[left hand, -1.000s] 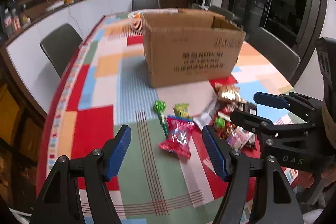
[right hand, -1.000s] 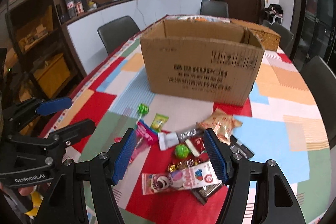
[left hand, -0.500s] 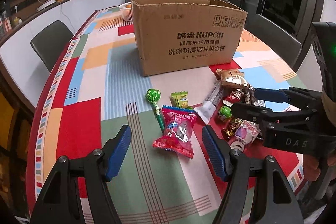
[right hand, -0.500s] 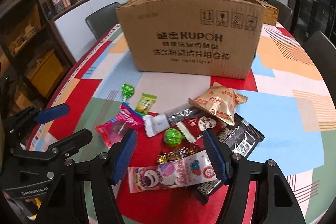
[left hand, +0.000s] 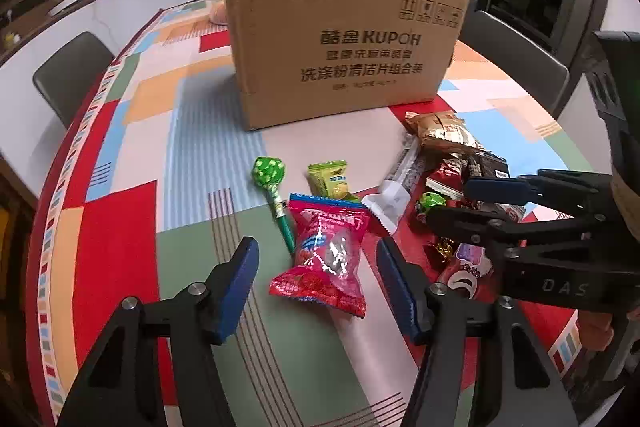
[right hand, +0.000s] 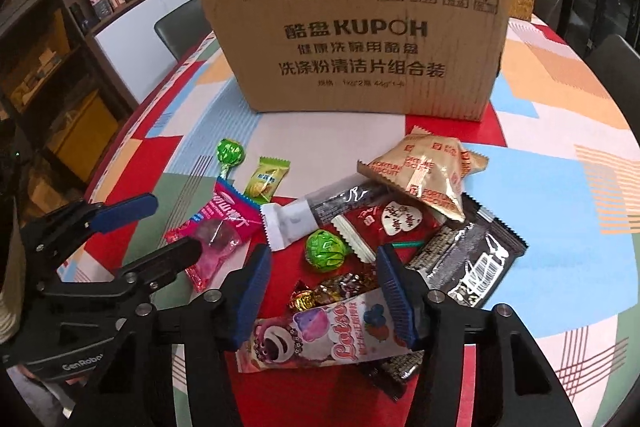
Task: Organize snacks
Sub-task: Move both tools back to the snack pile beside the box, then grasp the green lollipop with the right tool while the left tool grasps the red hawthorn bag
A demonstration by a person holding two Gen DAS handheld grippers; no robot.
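A cardboard box stands on the patchwork tablecloth, also in the right wrist view. Snacks lie in front of it. My left gripper is open, its fingers either side of a red candy bag, just above it. A green lollipop and a small green packet lie beyond. My right gripper is open over a pink Lotso packet, gold-wrapped candies and a green ball candy. A beige biscuit bag lies nearer the box.
A black wafer packet, a red packet and a grey-and-white bar lie in the pile. Dark chairs stand round the table. A white counter runs along the left. A bowl sits behind the box.
Both grippers have moved forward and down toward the snacks. The left one now straddles the red candy bag; the right one hangs over the pile. Both stay open.
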